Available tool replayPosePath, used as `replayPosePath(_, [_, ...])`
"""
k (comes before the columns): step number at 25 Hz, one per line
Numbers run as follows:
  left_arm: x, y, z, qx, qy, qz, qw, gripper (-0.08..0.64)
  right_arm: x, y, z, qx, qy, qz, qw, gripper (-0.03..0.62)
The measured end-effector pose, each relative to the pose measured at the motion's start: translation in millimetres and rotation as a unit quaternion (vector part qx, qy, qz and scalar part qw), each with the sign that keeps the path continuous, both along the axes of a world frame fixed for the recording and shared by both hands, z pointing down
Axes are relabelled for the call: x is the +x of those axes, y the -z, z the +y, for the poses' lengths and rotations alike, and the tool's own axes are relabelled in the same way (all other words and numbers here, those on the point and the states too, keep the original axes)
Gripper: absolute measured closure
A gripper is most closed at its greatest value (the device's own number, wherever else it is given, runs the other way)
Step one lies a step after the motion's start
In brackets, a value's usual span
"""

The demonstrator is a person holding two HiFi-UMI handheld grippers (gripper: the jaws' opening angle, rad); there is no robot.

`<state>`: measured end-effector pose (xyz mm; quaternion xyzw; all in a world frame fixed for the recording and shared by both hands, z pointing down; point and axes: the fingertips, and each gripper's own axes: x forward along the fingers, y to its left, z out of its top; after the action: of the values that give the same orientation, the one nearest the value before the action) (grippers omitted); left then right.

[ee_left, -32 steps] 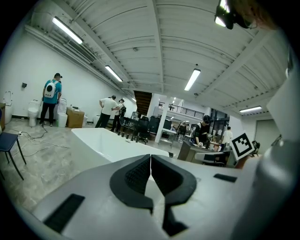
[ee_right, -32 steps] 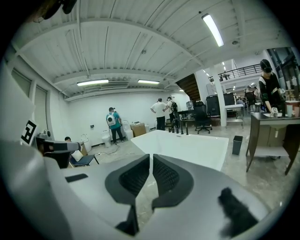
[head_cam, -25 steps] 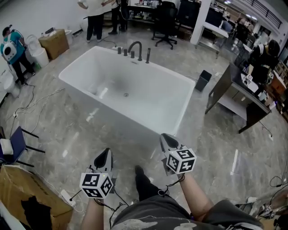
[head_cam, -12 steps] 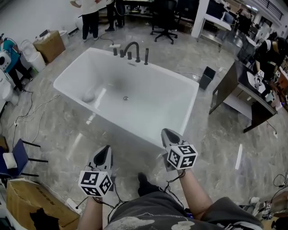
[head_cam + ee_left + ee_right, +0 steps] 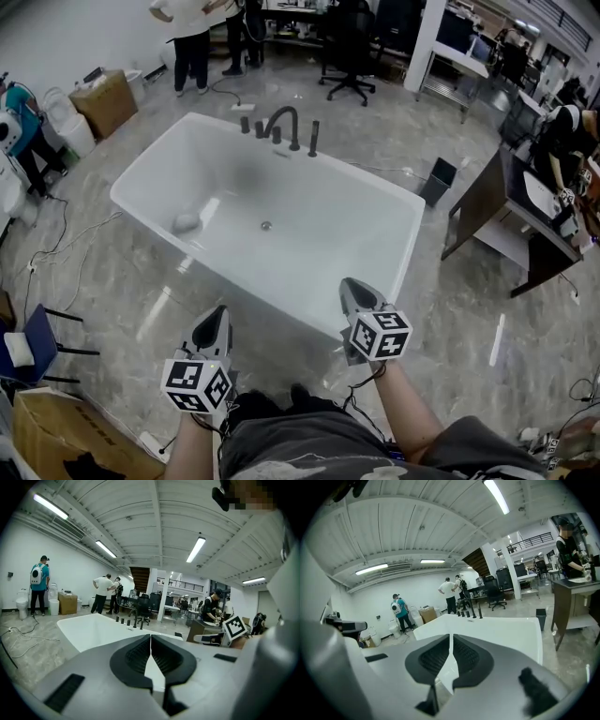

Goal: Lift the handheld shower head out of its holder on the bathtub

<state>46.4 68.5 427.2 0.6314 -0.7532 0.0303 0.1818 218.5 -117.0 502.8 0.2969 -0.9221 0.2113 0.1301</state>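
Observation:
The white bathtub (image 5: 394,202) fills the middle of the head view. On its far rim stands a dark curved faucet (image 5: 282,121) with small knobs. The handheld shower head (image 5: 313,137) is a dark upright stick in its holder just right of the faucet, also seen small in the right gripper view (image 5: 480,611). My left gripper (image 5: 218,314) and right gripper (image 5: 349,286) hang side by side before the tub's near rim, far from the shower head. Both are shut with nothing between the pads (image 5: 161,656), and the same shows in the right gripper view (image 5: 464,656).
Beyond the tub are a black office chair (image 5: 349,56), standing people (image 5: 192,37) and a cardboard box (image 5: 103,94). A black bin (image 5: 439,178) and a dark desk (image 5: 497,216) stand right of the tub. Cables (image 5: 66,234) and a blue chair (image 5: 37,328) lie at the left.
Both grippers have come forward with me toward the tub's near rim, and the tub now sits closer. The jaws stayed shut.

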Motion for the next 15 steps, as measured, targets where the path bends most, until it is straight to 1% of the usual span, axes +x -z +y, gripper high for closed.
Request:
replayPosePath(6, [-55,-4,-28,0.012,-0.003,0.011,0.9999,0.545,-39,-1,-17,0.005,-0.007,0.014,1.000,0.555])
replayPosePath(10, [-103,-8,-57,0.015,-0.024,0.023,0.9993,0.545,-68,1,-42,0.013,-0.042,0.024,0.999,0.555])
replayPosePath(13, [-143,-10,-79,0.018,-0.048,0.027,0.9984,0.545,-97,5,-58,0.041,-0.075,0.046,0.995,0.555])
replayPosePath(15, [-176,-9,-92,0.021,-0.059,0.028,0.9976,0.545,-124,8,-67,0.060,-0.087,0.060,0.993,0.555])
